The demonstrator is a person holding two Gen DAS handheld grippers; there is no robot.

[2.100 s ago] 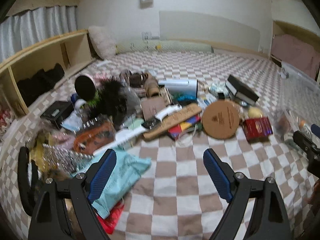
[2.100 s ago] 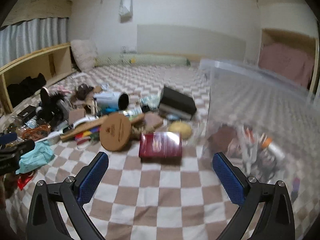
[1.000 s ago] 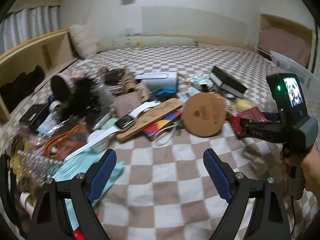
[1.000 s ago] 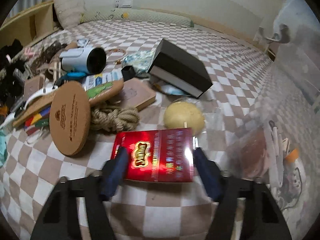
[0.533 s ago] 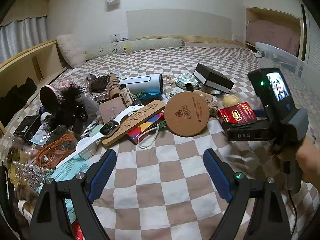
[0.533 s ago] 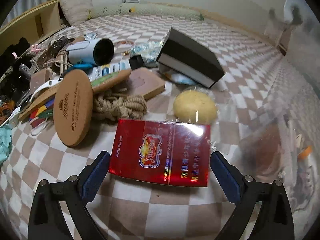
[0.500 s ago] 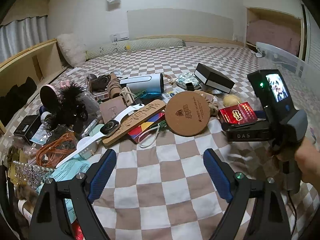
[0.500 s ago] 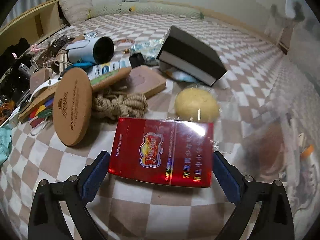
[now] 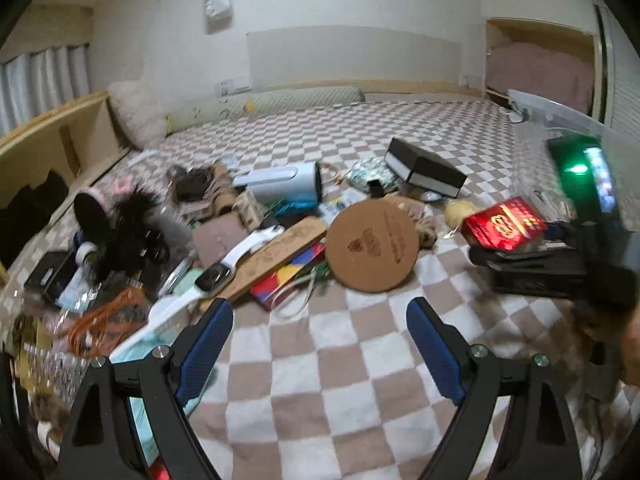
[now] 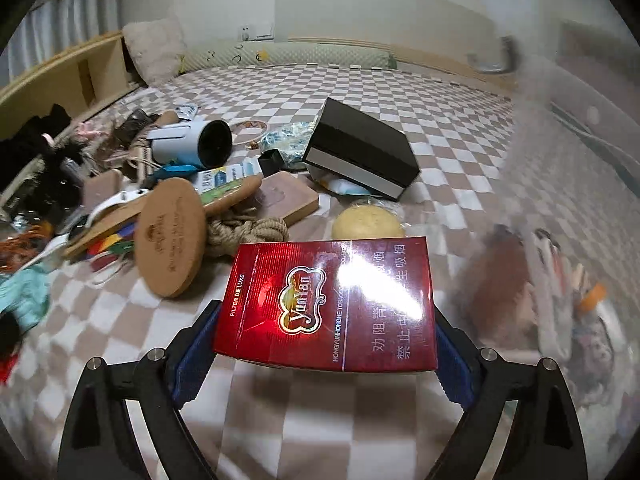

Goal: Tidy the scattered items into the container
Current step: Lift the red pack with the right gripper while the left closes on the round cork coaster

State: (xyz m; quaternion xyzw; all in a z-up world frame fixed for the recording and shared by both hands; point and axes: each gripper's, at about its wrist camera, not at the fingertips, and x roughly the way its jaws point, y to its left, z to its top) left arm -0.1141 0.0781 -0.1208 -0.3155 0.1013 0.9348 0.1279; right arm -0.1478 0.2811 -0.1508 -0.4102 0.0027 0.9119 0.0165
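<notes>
Lifted since half a second back: red cigarette box (image 10: pixel 332 304), then flat on the checked bed cover (image 9: pixel 320 380), now clear of it. Left gripper (image 9: pixel 318 344) hovers low, fingers spread, holding nothing. Clutter pile, cork disc (image 9: pixel 372 246) included, lies centre-left on the bed. Right gripper (image 10: pixel 326 356) has its fingers clamped on the box's two sides. Clear container (image 10: pixel 560 280) stands just right, things already inside. Judgement: keep the squeeze even, box level, raise above the rim before crossing; glossy wrap may slip.
</notes>
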